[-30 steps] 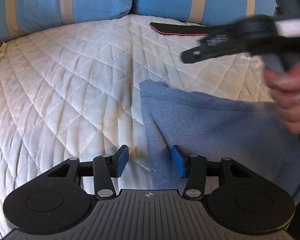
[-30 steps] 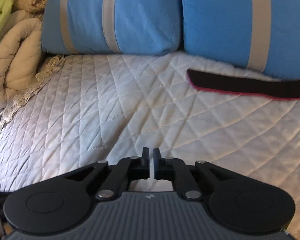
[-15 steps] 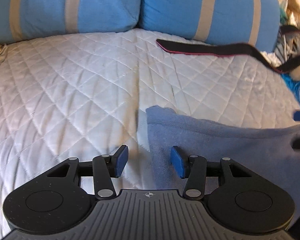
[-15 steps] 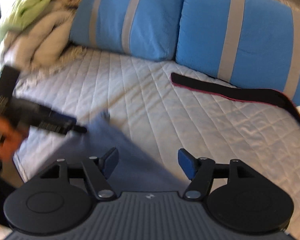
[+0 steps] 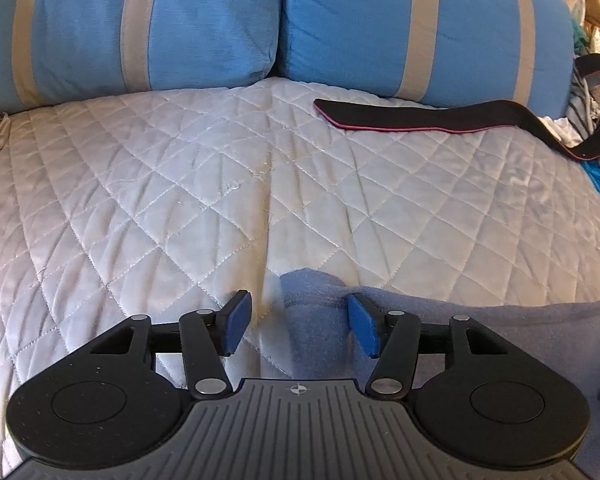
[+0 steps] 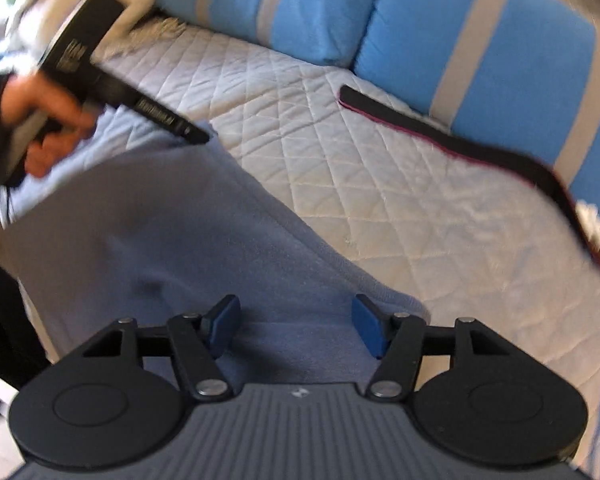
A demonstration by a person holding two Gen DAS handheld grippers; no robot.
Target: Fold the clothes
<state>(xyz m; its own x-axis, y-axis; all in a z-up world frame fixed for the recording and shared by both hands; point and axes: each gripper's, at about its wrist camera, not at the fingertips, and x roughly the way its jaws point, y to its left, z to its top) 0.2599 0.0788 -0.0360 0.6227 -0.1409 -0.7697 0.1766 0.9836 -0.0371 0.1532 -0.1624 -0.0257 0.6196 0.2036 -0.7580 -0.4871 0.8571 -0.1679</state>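
Left gripper (image 5: 296,322), jaws opening, straddles the corner of a blue fleece garment (image 5: 452,320) lying on a white diamond-quilted bedspread (image 5: 180,200); its blue pads (image 5: 364,330) press nothing. Right gripper (image 6: 296,326) hovers wide open above the same soft cloth, holding nothing. A flat black strap (image 5: 420,118) edged in pink lies near two blue pillows (image 5: 380,24) with grey stripes.

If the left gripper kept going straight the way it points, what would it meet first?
Most likely the corner of the blue garment, which lies between the opening jaws of the left gripper, the pads not pressing it. Beyond that is the quilt. Depth is unclear.
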